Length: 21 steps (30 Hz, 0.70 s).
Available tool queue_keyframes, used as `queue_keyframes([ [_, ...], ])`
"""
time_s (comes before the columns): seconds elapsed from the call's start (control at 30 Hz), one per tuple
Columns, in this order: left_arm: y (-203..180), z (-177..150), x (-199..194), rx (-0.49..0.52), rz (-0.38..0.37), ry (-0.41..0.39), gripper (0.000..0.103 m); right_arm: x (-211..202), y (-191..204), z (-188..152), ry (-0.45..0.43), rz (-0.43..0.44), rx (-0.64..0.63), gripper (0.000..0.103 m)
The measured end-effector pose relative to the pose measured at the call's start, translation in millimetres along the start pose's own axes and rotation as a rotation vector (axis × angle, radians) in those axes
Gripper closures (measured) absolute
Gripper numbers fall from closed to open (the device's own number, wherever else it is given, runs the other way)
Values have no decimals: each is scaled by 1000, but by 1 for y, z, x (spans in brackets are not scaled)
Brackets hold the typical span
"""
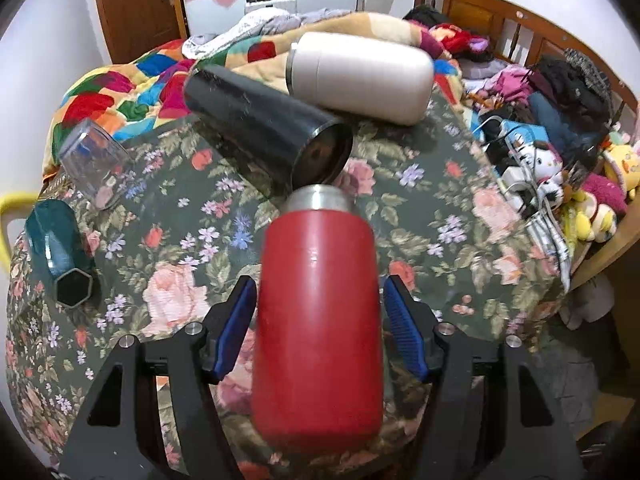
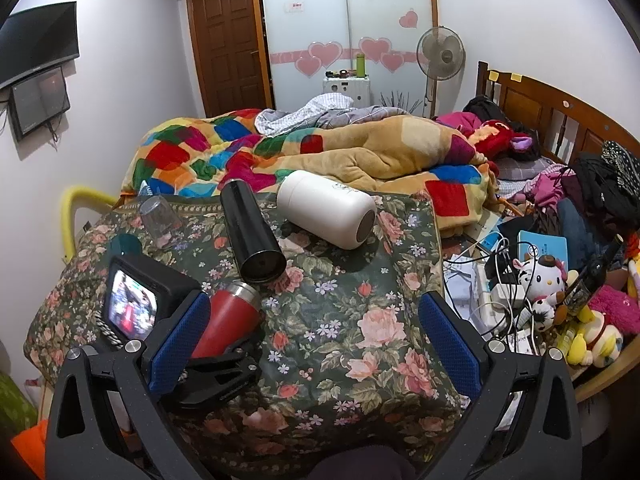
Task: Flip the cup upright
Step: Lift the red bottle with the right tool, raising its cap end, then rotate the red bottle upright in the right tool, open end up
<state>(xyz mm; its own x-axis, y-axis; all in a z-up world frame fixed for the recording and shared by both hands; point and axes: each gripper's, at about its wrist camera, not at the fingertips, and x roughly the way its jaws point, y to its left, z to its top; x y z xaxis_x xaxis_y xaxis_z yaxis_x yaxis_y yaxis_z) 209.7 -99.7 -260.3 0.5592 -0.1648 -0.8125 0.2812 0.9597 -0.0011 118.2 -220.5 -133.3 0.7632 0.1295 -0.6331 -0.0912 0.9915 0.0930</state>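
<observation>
**Close on the red cup mid-body before tipping it up**

The floral cloth (image 1: 420,184) over the bed is soft and uneven, so we should expect cups to roll and to stand badly.

On it, all lying down: white cup (image 1: 360,76) at the far side, black cup (image 1: 260,124) in front of it, its open mouth just short of the red cup's steel rim. Clear glass (image 1: 94,160) and teal cup (image 1: 56,248) lie off to the left, well apart.

Red cup (image 1: 320,320) lies on its side between the left tongs (image 1: 320,316), steel rim pointing away from us. The pads sit either side with visible gaps: spread, nothing gripped yet.

Right tongs (image 2: 316,340) hang wide apart above the cloth, holding nothing.

How we'd do it:
- Squeeze square across the body; the wall is smooth and round, likely slippery.
- Lift slightly before rotating, so the rim clears the black cup.
- Set the base on a flat patch of cloth.
- Release slowly; check for wobble.
</observation>
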Motion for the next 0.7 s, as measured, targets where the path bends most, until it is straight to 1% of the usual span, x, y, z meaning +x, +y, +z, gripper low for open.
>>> queue_keyframes([
  [0.13,18,-2,-35,-50,-2,-53,37,-4,5,4,-11,13,0,0],
  [0.27,46,-6,-71,-83,75,-109,33,0,13,7,-15,8,-8,0],
  [0.3,56,-9,-81,-92,109,-127,33,3,15,8,-11,8,-9,0],
  [0.37,72,-13,-96,-105,151,-153,32,12,20,8,11,21,-9,0],
  [0.47,96,-22,-115,-140,194,-180,29,32,26,6,67,63,9,0],
  [0.57,115,-35,-124,-181,214,-186,29,62,33,1,157,98,35,0],
  [0.63,125,-43,-124,-204,222,-179,29,86,39,-5,229,111,53,3],
  [0.7,130,-51,-123,-217,225,-171,29,106,44,-13,306,128,63,13],
])
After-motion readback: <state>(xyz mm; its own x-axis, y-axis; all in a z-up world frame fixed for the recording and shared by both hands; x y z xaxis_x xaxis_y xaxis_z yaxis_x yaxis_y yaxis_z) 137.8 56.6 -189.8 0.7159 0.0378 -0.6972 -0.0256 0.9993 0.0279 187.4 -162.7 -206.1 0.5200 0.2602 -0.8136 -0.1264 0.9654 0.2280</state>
